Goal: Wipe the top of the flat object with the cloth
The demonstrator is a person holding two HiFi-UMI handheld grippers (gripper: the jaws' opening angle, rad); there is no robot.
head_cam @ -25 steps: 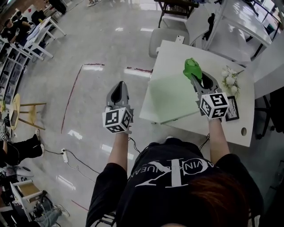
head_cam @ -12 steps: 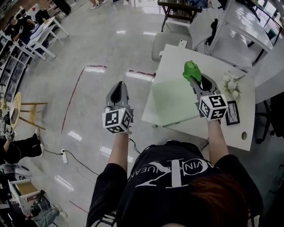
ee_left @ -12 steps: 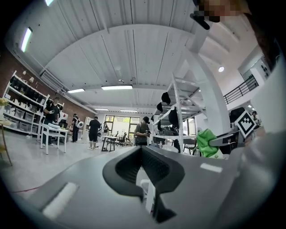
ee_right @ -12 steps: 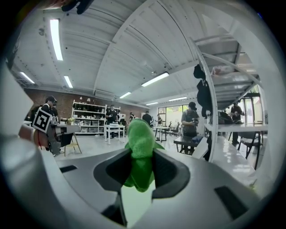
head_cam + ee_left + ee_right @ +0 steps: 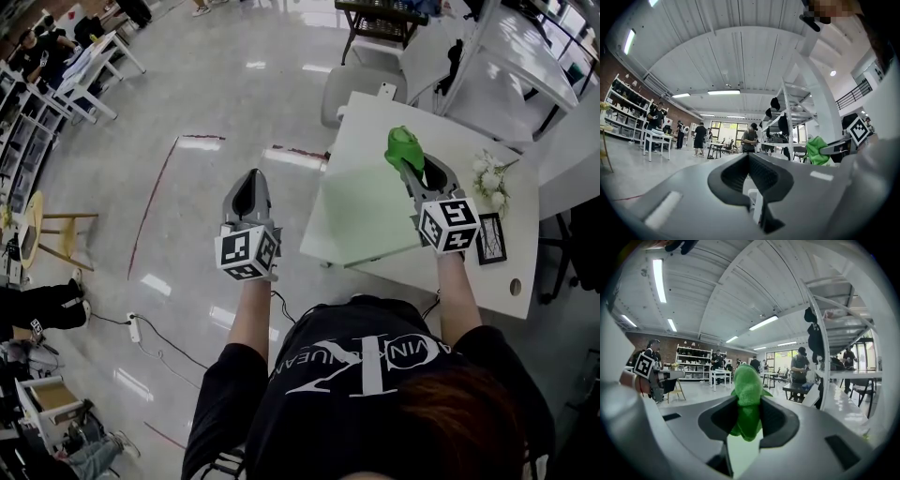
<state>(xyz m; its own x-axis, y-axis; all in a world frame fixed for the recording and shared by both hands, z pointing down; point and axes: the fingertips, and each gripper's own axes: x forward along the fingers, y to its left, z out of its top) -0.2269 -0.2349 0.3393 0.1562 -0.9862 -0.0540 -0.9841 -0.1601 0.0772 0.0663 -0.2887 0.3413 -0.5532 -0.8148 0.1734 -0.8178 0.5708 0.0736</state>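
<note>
**Cloth pinched in the right gripper at the board's far corner; left gripper shut and empty over the floor**

The right gripper [image 5: 407, 159] has its jaws closed on a green cloth [image 5: 404, 145]; its own view shows the cloth [image 5: 746, 390] squeezed between the two pads, with a rounded bunch rising above the jaws and a shorter fold hanging below them. From the head view the bunch sits just past the tips of that gripper, at the far right corner of the flat object [image 5: 361, 211], a pale green board lying flat on the white table [image 5: 427, 272]; whether the cloth touches the board or only hangs over it cannot be told. The body of the right gripper reaches across the board's right edge, pointing away from the person; most of the board lies to its left, bare.

The left gripper [image 5: 251, 178] is closed with nothing in it; its own view shows the jaws [image 5: 749, 161] meeting along one line. It hangs over the grey floor [image 5: 187, 206], to the left of the table and apart from the board; its view catches the green cloth [image 5: 816, 150] off to the right.

On the table beyond the board's right side stand white flowers [image 5: 487, 173], and a small dark picture frame [image 5: 490, 239] lies just beside the right gripper's marker cube; a grey chair [image 5: 339, 86] stands at the table's far end.
</note>
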